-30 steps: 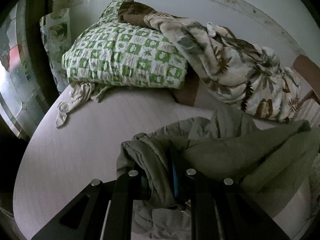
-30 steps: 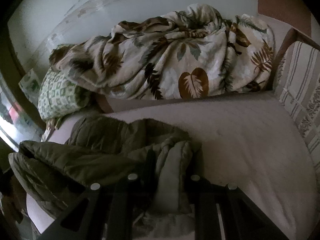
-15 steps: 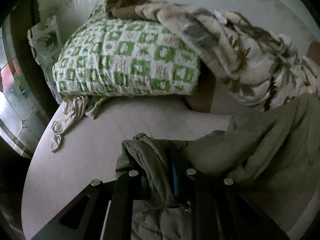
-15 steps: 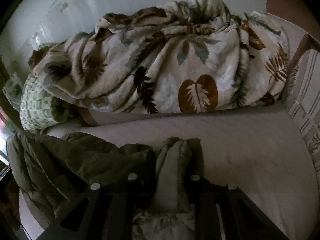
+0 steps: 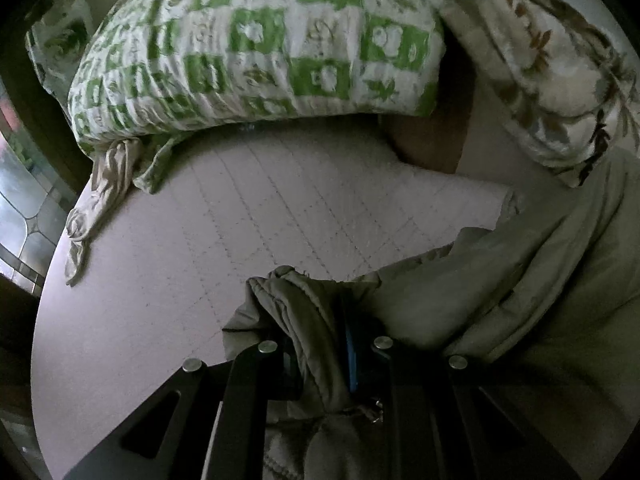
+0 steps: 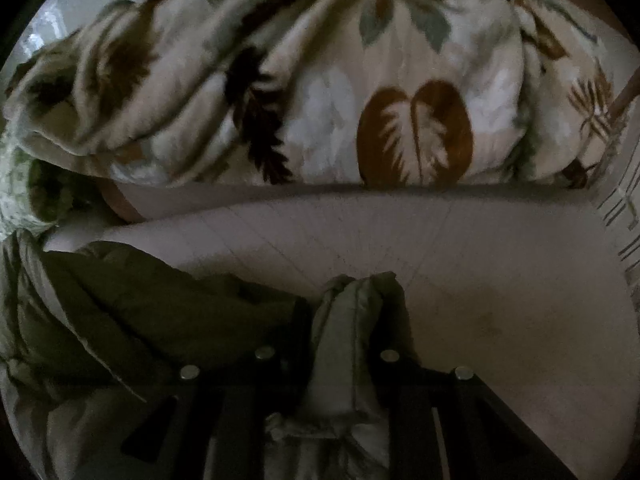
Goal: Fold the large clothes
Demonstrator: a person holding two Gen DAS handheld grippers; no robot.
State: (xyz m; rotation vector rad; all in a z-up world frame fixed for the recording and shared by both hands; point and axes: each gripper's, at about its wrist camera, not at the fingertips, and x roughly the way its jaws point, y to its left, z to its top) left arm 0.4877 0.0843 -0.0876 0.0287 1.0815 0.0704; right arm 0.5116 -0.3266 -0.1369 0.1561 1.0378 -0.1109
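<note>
An olive-green padded jacket (image 5: 520, 280) lies on the pale quilted bed. My left gripper (image 5: 320, 344) is shut on a bunched edge of it, and the rest trails off to the right in the left wrist view. My right gripper (image 6: 352, 344) is shut on another bunched edge of the same jacket (image 6: 140, 312), whose bulk spreads to the left in the right wrist view. The jaw tips are buried in fabric in both views.
A green-and-white checked pillow (image 5: 260, 48) lies close ahead of the left gripper, with a beige cloth strip (image 5: 100, 192) hanging at its left. A leaf-print blanket (image 6: 320, 80) is heaped ahead of the right gripper. Bare quilted mattress (image 5: 180, 260) (image 6: 500, 280) lies between. A striped rail (image 6: 624, 208) is at far right.
Both grippers have moved forward toward the pillow and blanket, carrying the jacket edges with them. The pillow and blanket now fill the upper part of each view.
</note>
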